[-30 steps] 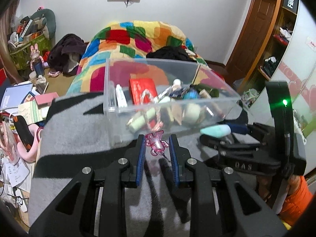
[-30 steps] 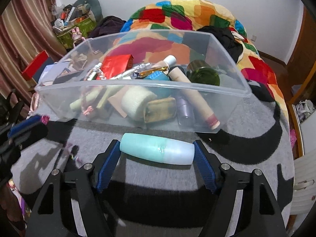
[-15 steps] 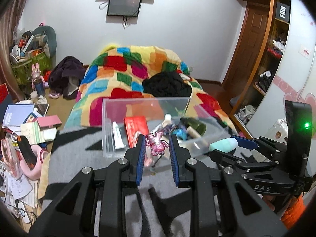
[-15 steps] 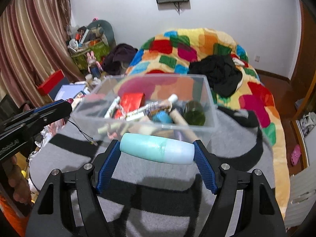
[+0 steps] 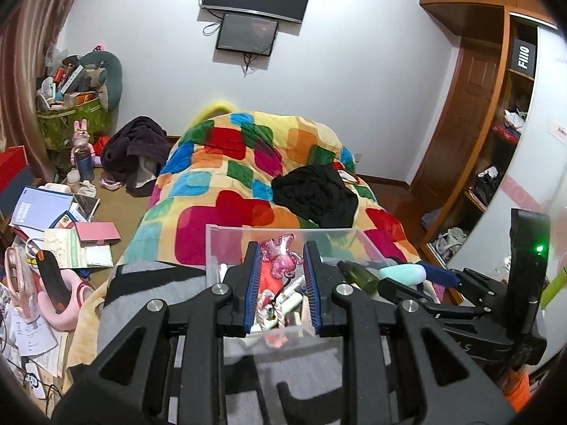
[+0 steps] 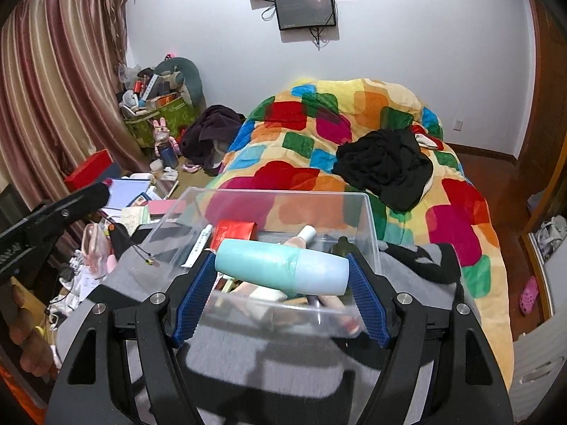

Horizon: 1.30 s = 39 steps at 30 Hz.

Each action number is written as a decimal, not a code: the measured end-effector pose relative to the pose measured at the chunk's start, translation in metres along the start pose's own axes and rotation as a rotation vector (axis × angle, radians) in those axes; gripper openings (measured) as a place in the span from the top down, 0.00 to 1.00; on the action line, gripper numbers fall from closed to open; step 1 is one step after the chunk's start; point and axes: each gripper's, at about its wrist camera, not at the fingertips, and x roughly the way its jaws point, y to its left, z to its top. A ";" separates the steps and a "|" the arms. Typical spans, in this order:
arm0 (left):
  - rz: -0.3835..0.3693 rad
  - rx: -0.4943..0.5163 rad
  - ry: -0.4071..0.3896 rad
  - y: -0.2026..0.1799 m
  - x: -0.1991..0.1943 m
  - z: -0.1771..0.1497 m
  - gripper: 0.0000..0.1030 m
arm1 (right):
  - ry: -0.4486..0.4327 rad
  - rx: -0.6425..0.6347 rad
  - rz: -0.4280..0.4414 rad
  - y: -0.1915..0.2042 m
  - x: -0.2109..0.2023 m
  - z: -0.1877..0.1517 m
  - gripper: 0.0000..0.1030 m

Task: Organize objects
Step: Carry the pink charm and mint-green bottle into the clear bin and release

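Note:
My left gripper (image 5: 280, 262) is shut on a pink translucent charm (image 5: 281, 259) with a dangling cord, held above the clear plastic bin (image 5: 226, 237). My right gripper (image 6: 281, 276) is shut on a teal and pale blue bottle (image 6: 281, 269), held crosswise over the near edge of the same bin (image 6: 368, 219). The bin sits on a grey and black striped blanket (image 6: 248, 357) and holds a red packet (image 6: 235, 232), tubes, a green bottle (image 5: 358, 276) and other small items. The right gripper also shows in the left wrist view (image 5: 421, 276).
A bed with a colourful patchwork quilt (image 6: 354, 134) and black clothes (image 6: 386, 166) lies beyond the bin. Books, papers and pink things litter the floor at the left (image 5: 53, 233). A wooden wardrobe (image 5: 489, 134) stands at the right.
Both grippers have risen and come forward over the bin, each still holding its object. The bin now lies lower in both views and the room's wall and screens show.

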 end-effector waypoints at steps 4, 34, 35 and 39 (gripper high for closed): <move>0.023 0.002 0.036 0.004 0.019 -0.005 0.77 | 0.057 0.001 0.017 0.002 0.026 0.001 0.31; 0.054 0.079 0.145 -0.009 0.037 -0.045 0.34 | 0.051 -0.098 0.043 -0.001 0.009 -0.019 0.27; 0.055 0.084 0.136 -0.010 0.034 -0.047 0.32 | 0.044 -0.098 0.046 -0.001 0.006 -0.021 0.25; 0.055 0.087 0.120 -0.013 0.027 -0.055 0.20 | 0.002 -0.099 0.045 -0.003 -0.007 -0.030 0.18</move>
